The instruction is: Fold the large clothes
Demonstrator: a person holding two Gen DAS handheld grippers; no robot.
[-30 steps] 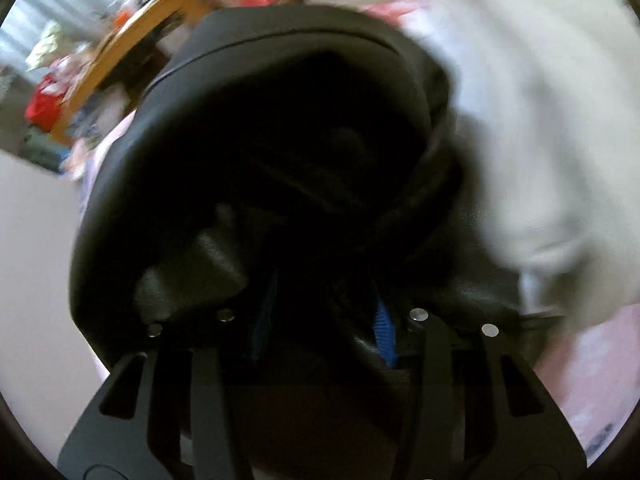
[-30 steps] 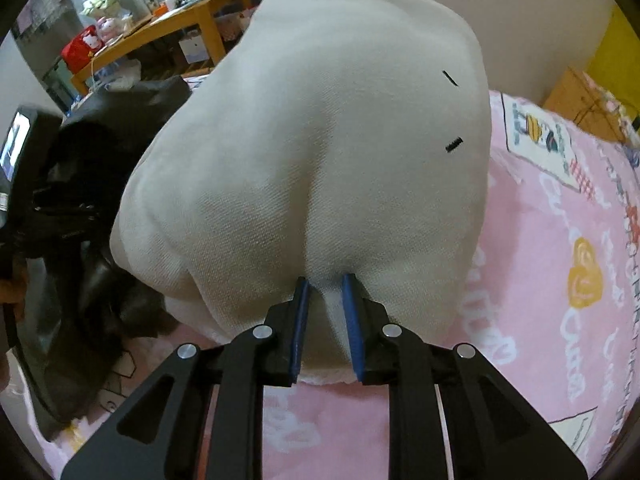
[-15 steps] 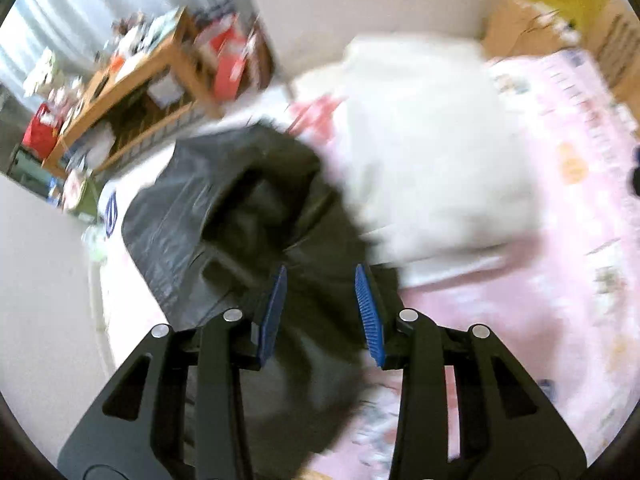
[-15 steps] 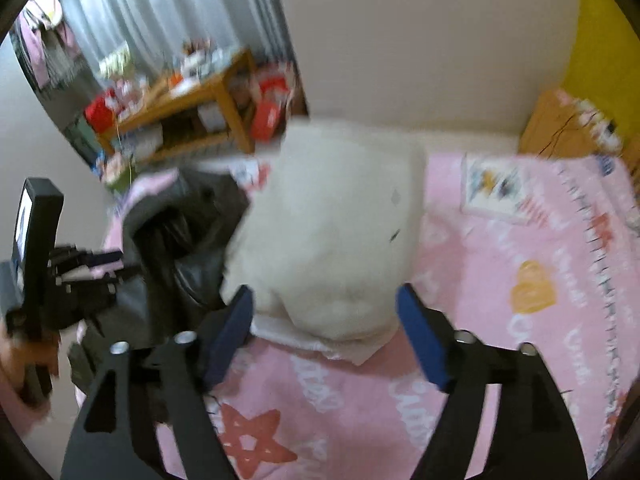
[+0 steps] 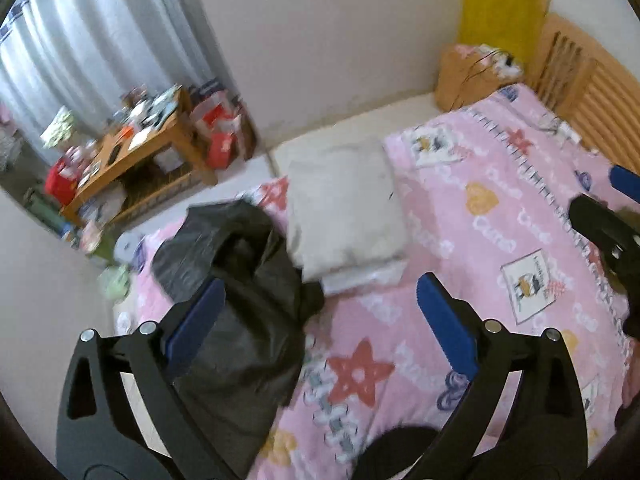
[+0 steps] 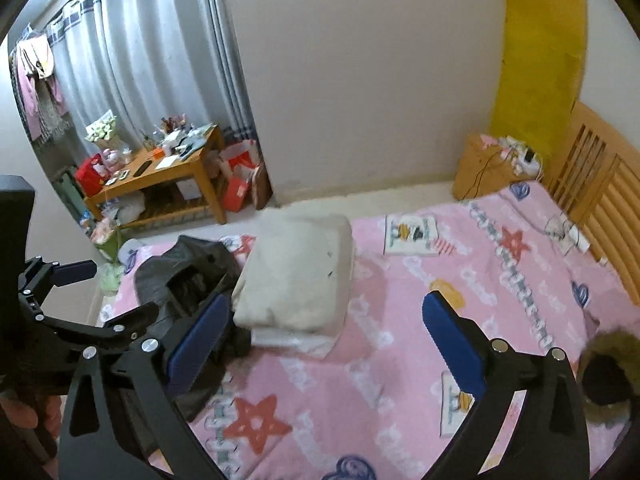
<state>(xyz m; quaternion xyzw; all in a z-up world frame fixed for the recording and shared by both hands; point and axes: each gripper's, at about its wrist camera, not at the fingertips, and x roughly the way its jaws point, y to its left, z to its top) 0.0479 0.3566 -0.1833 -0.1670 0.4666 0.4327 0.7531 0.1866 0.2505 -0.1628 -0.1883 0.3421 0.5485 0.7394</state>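
While both my left gripper (image 5: 316,312) and right gripper (image 6: 328,332) are hovering wide open, holding nothing, the folded cream fabric garment (image 6: 296,272) is lying at twelve o'clock, touching the crumpled black leather jacket (image 5: 236,284).

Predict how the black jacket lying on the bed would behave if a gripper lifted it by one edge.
The black jacket lies crumpled in soft folds, so it would probably droop rather than hold shape. Its glossy, leather-like surface may slip between pads. It looks thick, so likely heavier than the folded cream garment beside it.
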